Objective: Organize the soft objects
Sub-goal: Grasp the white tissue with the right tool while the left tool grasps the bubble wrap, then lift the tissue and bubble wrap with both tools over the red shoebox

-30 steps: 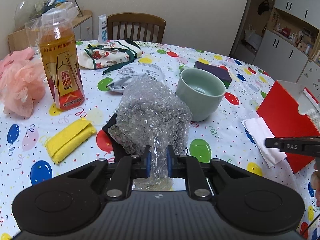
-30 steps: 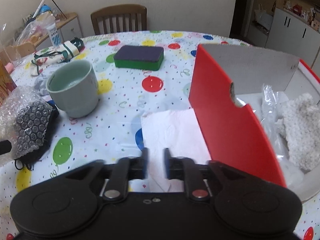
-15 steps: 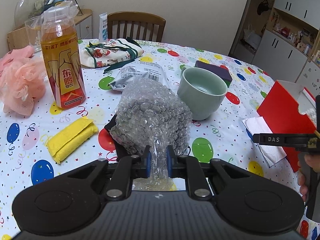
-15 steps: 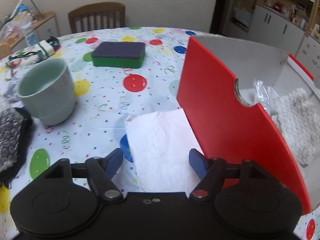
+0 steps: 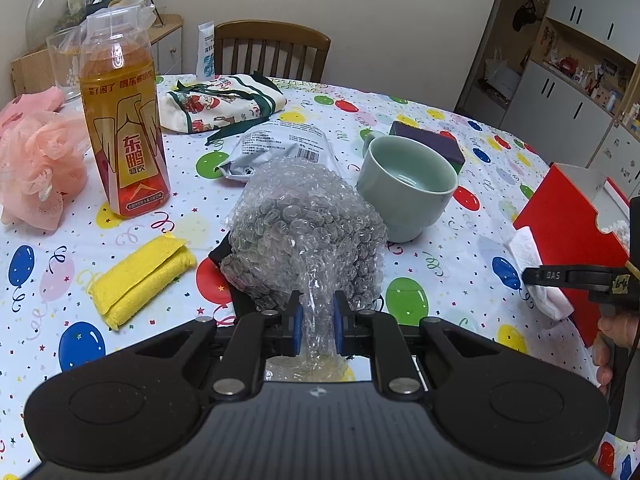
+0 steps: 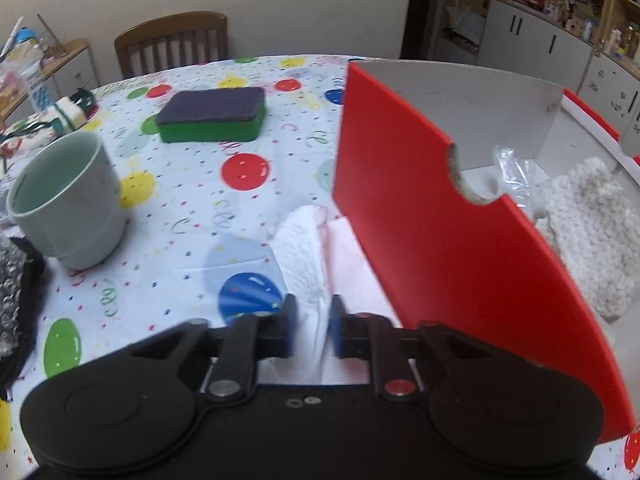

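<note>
My left gripper (image 5: 316, 324) is shut on a wad of clear bubble wrap (image 5: 304, 232) that rests over a black item on the balloon-print table. My right gripper (image 6: 313, 330) is shut on a white tissue (image 6: 304, 248), bunched up beside the red box (image 6: 460, 248). The box holds a white knitted cloth (image 6: 592, 232) and a clear plastic piece (image 6: 512, 172). In the left wrist view the right gripper (image 5: 536, 276) shows at the tissue (image 5: 532, 256) by the red box (image 5: 568, 240).
A green cup (image 5: 406, 186), an orange drink bottle (image 5: 122, 120), a yellow cloth (image 5: 140, 276), a pink bath pouf (image 5: 34, 164), a printed pouch (image 5: 224, 102), a grey packet (image 5: 280, 148) and a purple-green sponge (image 6: 212, 114) lie on the table. A chair (image 5: 272, 50) stands behind.
My right gripper opened half a second ago, moved in and closed on the tissue, which is now bunched and lifted at one edge. My left gripper stays shut on the bubble wrap.
</note>
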{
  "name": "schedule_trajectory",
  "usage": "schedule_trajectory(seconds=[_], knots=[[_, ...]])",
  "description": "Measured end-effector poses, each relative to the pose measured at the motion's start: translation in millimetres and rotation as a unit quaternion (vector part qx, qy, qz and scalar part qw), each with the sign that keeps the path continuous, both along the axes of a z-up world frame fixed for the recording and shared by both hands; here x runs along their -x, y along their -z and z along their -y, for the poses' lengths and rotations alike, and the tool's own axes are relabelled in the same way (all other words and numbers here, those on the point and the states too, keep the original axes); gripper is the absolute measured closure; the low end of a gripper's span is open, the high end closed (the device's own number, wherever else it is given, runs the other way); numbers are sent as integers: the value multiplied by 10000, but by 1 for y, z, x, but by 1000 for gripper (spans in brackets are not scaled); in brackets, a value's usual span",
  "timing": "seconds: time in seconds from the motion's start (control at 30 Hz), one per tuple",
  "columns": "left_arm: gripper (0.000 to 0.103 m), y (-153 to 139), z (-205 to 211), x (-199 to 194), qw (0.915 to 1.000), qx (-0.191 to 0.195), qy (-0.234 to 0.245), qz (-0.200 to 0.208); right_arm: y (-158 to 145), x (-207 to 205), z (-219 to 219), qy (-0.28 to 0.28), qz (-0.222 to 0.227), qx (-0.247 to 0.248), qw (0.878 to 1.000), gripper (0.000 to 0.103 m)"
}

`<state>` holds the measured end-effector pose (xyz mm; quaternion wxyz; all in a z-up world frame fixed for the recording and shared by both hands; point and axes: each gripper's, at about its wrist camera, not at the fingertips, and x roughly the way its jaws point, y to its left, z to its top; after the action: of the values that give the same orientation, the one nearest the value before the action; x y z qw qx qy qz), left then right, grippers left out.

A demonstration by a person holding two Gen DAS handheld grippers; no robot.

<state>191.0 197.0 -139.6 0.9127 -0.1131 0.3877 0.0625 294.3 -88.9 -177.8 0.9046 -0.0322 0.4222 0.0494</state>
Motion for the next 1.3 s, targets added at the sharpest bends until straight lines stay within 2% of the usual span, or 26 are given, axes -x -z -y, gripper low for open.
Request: schedule_trajectory(seconds=[0.03, 0.13, 0.23, 0.7, 1.0, 1.3], knots=[[88, 0, 0, 0, 10000, 4, -1, 0, 0, 0, 2, 5, -17, -23, 10000, 98], [88, 0, -1, 0, 10000, 3, 12, 14, -4, 3, 1, -108, 28, -126, 9999, 100], [89, -1, -3, 0, 10000, 17, 15, 24, -11, 8, -4, -272, 152, -195, 9993, 101], [92, -27, 8, 1, 9993, 73, 186, 320, -74, 37, 8, -695, 283, -1287, 9888, 101], [92, -58, 40, -2, 9969, 199, 483, 590, -116, 49, 40, -778, 536, -1737, 9803, 101], [92, -85, 92, -15, 9922, 200, 902, 839, -138, 49, 93, -685, 763, -1840, 9776, 101]])
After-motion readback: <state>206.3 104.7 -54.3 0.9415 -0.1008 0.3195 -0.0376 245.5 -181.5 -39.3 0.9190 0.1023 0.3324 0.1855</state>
